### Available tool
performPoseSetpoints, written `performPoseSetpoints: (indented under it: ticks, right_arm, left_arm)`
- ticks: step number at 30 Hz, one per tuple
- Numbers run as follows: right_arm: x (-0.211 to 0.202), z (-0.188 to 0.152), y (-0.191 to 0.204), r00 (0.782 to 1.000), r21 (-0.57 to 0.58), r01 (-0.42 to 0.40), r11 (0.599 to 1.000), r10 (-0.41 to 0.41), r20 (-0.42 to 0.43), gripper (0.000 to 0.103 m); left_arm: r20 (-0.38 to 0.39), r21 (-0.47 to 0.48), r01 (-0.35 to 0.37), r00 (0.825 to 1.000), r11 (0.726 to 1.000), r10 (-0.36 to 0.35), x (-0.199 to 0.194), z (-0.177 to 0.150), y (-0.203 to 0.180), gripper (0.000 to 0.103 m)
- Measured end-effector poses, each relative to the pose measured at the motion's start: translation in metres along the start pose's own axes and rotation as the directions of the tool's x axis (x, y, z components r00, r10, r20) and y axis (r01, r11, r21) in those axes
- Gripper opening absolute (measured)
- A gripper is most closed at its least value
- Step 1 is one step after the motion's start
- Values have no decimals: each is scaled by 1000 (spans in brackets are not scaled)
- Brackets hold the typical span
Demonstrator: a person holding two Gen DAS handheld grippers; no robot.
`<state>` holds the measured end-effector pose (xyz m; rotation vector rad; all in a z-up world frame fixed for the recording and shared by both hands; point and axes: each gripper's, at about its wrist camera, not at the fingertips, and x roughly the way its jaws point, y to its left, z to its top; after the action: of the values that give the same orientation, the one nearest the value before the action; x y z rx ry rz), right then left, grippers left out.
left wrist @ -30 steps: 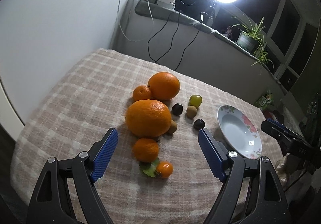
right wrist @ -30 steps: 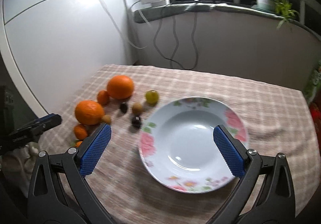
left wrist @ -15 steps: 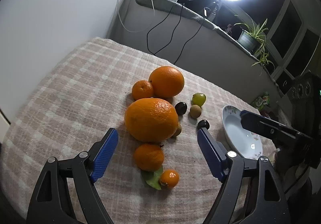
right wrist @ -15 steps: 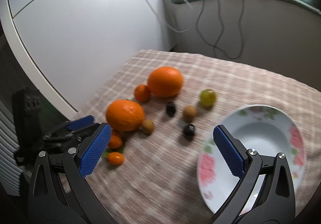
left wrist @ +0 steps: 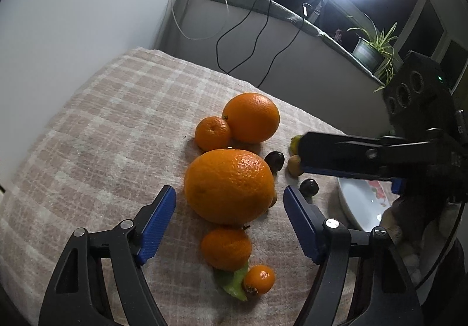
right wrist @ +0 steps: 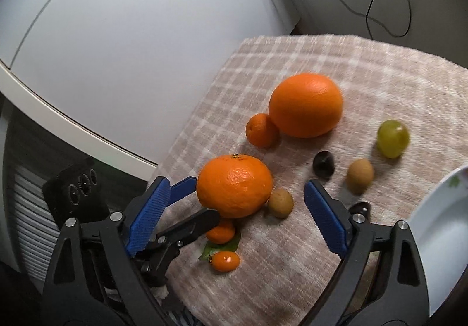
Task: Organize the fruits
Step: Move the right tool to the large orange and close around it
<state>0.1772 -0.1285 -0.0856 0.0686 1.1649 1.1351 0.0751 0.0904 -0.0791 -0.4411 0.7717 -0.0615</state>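
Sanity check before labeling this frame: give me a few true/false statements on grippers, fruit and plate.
1. Both grippers, left gripper and right gripper, are open and empty. True.
2. The plate already holds fruit. False: what shows of it is bare; all the fruit in view lies on the checked cloth.
3. The small leaf lies by the smallest orange fruit. True.
4. The green grape touches the far big orange. False: cloth shows between them.

Checked tablecloth (left wrist: 96, 133), oranges (left wrist: 229, 185), small fruits (right wrist: 360, 175), floral plate (right wrist: 438, 241)
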Motion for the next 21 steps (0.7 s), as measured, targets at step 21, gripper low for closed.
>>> performPoseSetpoints:
  ticks: [21]
  right_arm:
    - [50,13,-1,988,16,-10,1000,13,-157,80]
  left_arm:
    - [-36,-20,35,999,999,-36,18,2,6,71]
